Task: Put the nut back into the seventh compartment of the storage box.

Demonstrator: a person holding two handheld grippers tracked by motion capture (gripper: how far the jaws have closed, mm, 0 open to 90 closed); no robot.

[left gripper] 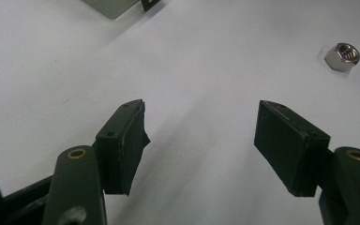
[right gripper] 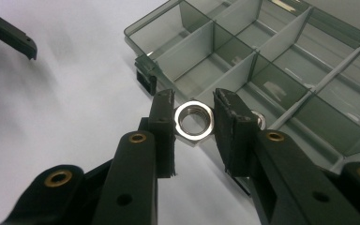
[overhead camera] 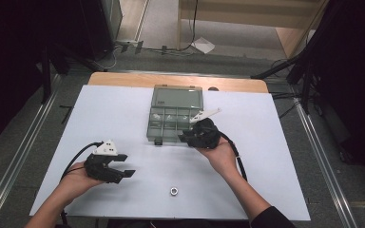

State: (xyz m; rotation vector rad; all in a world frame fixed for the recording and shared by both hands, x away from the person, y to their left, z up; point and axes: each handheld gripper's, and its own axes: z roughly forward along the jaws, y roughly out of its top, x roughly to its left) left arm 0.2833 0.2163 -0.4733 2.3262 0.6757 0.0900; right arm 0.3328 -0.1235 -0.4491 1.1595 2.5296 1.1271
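At the near left of the white table covering (overhead camera: pixel 123 109), the person's left gripper (overhead camera: pixel 123 164), a black two-jaw tool with a grey three-cornered plate on top, is held low over the sheet with its jaws spread wide and nothing between them. A little to its right, near the front edge, a small silver hexagonal metal nut (overhead camera: pixel 174 191) lies loose on the sheet; an arm or trailing cable sweeping across could knock it and send it rolling off the near edge. Farther right, the right gripper (right gripper: pixel 194 123) is clamped on a second shiny hexagonal steel nut (right gripper: pixel 194 122), pinched by its flat sides and held at the near edge of a smoke-grey clear plastic organiser box (overhead camera: pixel 175 118) with its lid standing open. The hold looks narrow, so the smooth metal could twist or slip from the pads and drop onto the table instead of into a compartment. Because the dividers stand close together, a release slightly off line could land the nut in the wrong cell or bounce it off a wall. The white sheet covers a wooden tabletop whose far edge (overhead camera: pixel 180 80) shows bare. Around it lie grey carpet, metal floor rails, dark stands and cables, and a pale wooden panel at the far side.
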